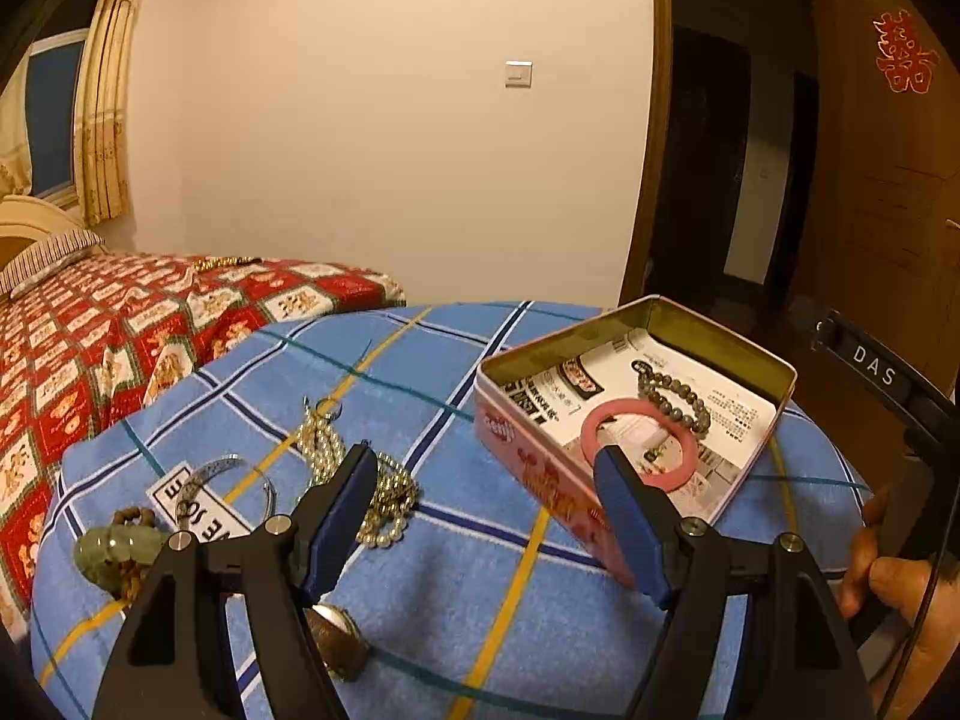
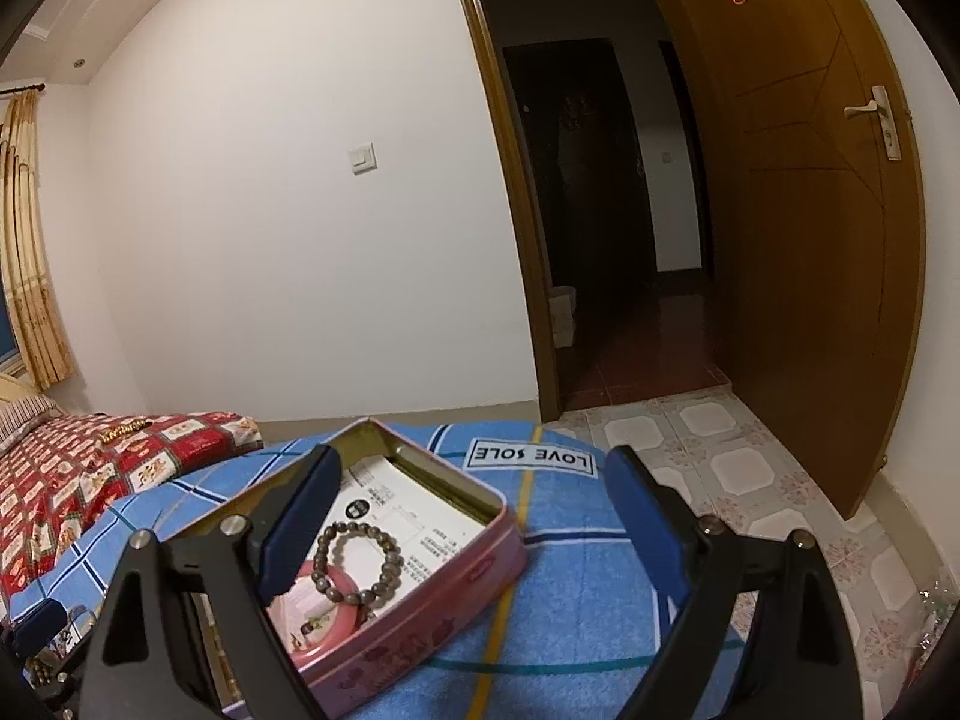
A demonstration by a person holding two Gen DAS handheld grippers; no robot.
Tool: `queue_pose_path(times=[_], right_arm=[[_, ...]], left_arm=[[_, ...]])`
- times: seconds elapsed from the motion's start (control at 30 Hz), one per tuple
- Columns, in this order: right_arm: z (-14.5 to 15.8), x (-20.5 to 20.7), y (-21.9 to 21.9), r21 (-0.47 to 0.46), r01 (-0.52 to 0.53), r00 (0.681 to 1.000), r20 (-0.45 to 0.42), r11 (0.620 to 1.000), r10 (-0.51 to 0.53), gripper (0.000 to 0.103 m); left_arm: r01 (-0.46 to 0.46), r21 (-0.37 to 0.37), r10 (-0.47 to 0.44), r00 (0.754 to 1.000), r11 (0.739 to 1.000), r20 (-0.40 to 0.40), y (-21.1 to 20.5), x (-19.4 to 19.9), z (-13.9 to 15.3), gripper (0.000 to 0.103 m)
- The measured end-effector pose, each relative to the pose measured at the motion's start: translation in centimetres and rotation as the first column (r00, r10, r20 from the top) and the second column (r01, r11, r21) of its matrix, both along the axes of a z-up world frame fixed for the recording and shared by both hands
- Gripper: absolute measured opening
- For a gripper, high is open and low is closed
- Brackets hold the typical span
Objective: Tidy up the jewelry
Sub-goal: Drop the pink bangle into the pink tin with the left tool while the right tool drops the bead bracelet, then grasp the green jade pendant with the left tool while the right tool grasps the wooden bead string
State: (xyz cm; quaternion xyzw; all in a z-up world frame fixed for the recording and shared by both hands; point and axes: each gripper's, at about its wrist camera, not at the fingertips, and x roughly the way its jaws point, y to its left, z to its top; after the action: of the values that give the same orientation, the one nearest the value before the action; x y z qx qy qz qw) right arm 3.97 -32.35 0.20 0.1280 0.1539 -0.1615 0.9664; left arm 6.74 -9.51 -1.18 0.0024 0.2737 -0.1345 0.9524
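**Loose strands left on the towel, two bracelets already in the tin**

While the pink tin (image 1: 606, 420) already holds the pink bangle (image 1: 639, 447) and the dark bead bracelet (image 1: 675, 399), several pieces lie on the blue plaid towel (image 1: 468, 540): a pearl necklace (image 1: 366, 480) heaped in loops, a silver bangle (image 1: 222, 480), a green jade pendant (image 1: 111, 546) on a brown cord, and what looks like a watch (image 1: 339, 636) near the camera.

Both pairs of jaws stand wide and hold nothing; the left gripper (image 1: 486, 516) hovers between the pearls and the tin's near wall, and the right gripper (image 2: 474, 516) hangs over the tin.

My guess is that the pearls will be light and limp, apt to slide off smooth pads, so pinching the thick middle of the heap should lift most of the strand (a trailing loop could catch the tin's rim). The silver bangle is stiff and probably slippery; gripping across its band seems safest. The jade looks heavier and chip-prone, so it is best set down gently.
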Motion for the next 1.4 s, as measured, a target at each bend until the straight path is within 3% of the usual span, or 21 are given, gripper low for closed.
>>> queue_pose_path(times=[0.53,0.67,0.8,0.97,1.1,1.2,1.33,1.4], right_arm=[[-0.5,-3.0,3.3,0.006,-0.001,0.999,-0.052,1.000,0.001,0.091],[-0.6,-3.9,3.5,0.014,0.017,0.998,-0.056,1.000,-0.016,0.084],[-0.8,-4.0,4.1,0.024,-0.011,0.997,-0.082,1.000,0.013,0.060],[-0.7,-4.4,5.5,0.011,-0.050,0.995,-0.085,0.999,0.051,0.059],[-0.7,-5.0,6.6,0.034,-0.112,0.990,-0.077,0.993,0.115,0.059],[-0.8,-5.2,7.8,0.063,-0.177,0.981,-0.074,0.982,0.182,0.059],[-1.3,-4.5,10.4,0.127,-0.318,0.938,-0.103,0.940,0.331,0.059],[-1.2,-4.3,12.3,0.146,-0.403,0.901,-0.110,0.903,0.420,0.059]], left_arm=[[0.001,-0.007,-0.001,1.000,1.000,-0.006,2.1,-2.3,0.0,0.075],[0.012,-0.002,-0.012,1.000,1.000,-0.009,2.3,-2.8,-0.1,0.075],[0.028,0.003,-0.028,1.000,1.000,-0.005,2.6,-3.6,0.0,0.075],[0.047,0.003,-0.047,0.999,0.999,-0.003,4.1,-4.5,0.4,0.075],[0.016,-0.035,-0.017,0.999,0.999,-0.029,7.4,-4.6,0.6,0.075],[-0.036,-0.017,0.035,0.998,0.999,-0.045,10.3,-4.2,0.5,0.075],[-0.086,0.030,0.087,0.995,0.996,-0.057,14.6,-3.8,0.2,0.075],[-0.088,0.053,0.092,0.993,0.995,-0.075,16.4,-3.6,-0.2,0.075]])
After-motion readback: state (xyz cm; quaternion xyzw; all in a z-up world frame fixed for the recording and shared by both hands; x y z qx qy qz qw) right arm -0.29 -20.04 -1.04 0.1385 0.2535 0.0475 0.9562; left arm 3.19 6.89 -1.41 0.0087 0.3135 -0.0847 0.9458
